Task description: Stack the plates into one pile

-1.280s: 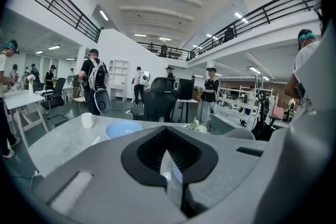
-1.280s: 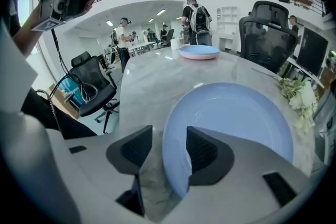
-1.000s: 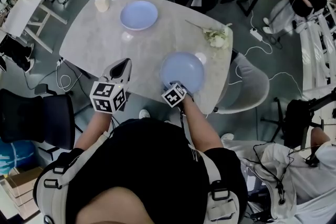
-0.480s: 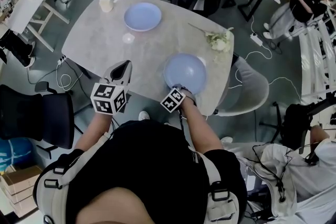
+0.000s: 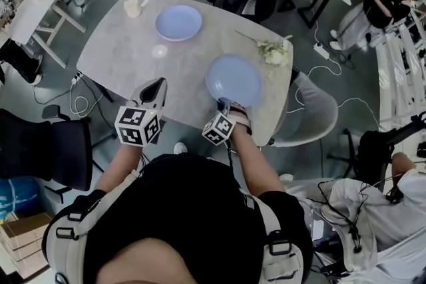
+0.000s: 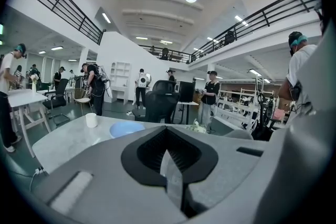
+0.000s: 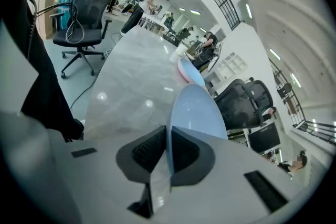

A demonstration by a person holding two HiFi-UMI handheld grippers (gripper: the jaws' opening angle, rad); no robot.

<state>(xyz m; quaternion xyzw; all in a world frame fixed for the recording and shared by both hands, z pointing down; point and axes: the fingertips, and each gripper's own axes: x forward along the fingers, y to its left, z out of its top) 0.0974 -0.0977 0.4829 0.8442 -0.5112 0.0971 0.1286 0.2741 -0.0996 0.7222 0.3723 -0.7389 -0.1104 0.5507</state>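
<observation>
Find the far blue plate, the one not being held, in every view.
Head view: far plate, upper left of centre.
Left gripper view: far plate, left of centre.
Right gripper view: far plate, centre, beyond the held plate.
Shared landmark: white cup beside it.

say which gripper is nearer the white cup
Left. The left gripper is at the table's near edge, across from the cup; the right gripper is further right, jaws on a plate.

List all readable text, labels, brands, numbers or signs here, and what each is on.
No readable text, number or brand anywhere.
On left marker cube and right marker cube: black-and-white square patterns only, no characters.
On near blue plate, far blue plate, cup: nothing printed.
</observation>
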